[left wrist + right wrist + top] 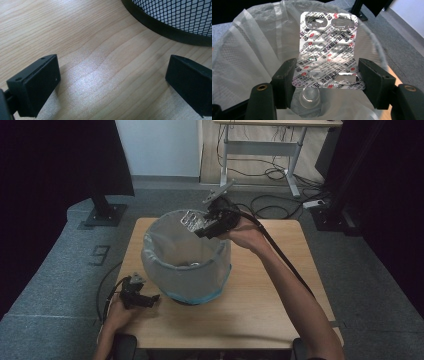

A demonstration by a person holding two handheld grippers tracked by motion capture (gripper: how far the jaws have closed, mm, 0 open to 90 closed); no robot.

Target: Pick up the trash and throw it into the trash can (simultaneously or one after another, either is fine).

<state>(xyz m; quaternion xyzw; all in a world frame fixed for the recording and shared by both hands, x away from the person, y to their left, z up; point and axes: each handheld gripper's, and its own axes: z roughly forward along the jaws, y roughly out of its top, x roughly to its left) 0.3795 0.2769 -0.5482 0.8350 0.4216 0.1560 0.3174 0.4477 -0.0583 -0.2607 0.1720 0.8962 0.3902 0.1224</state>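
A black mesh bin (185,255) lined with a translucent plastic bag stands on the wooden table (265,290). My right gripper (200,227) hangs over the bin's far rim, shut on a silver blister pack (191,220). In the right gripper view the jaws (327,72) press on both side edges of the used blister pack (327,50), which stands upright above the bag's opening. A small clear plastic cup (310,96) lies in the bag below it. My left gripper (152,299) rests low by the bin's left base, open and with nothing in it (112,85), the mesh wall (175,15) just ahead.
Beyond the table, a desk frame (260,150) stands at the back with cables (272,207) on the grey carpet. A stand's flat base (105,214) sits at the far left. Bare tabletop lies right of the bin.
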